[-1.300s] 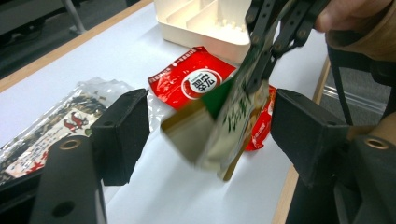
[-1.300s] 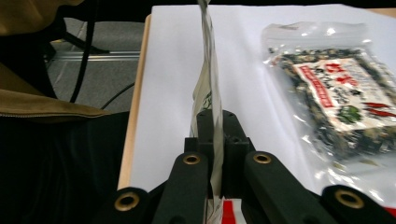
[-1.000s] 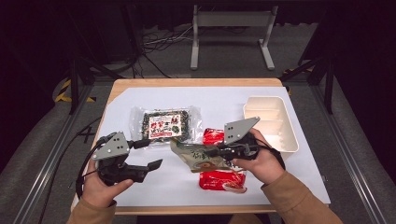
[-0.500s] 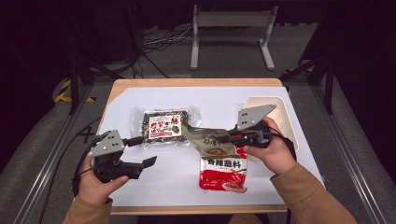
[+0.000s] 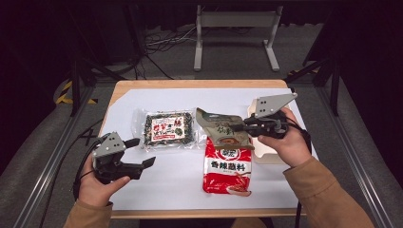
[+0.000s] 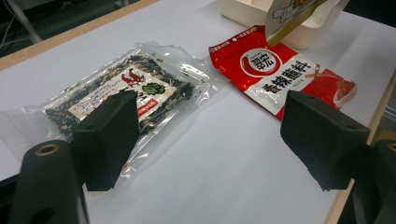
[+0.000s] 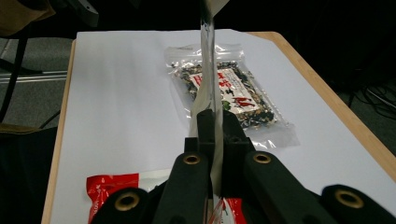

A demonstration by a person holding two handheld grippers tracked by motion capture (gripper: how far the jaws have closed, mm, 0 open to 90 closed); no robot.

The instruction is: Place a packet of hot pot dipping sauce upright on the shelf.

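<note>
The right gripper pinches the edge of an olive-green pouch, holding it off the table — above the red sauce packet and beside the white tray; the left gripper, jaws just widening with nothing between them, hovers near the clear seaweed bag.

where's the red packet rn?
High view: the red packet lies flat on the white sheet, right of centre near the front edge, right of the clear seaweed bag and just below the olive pouch held in the right gripper.
</note>
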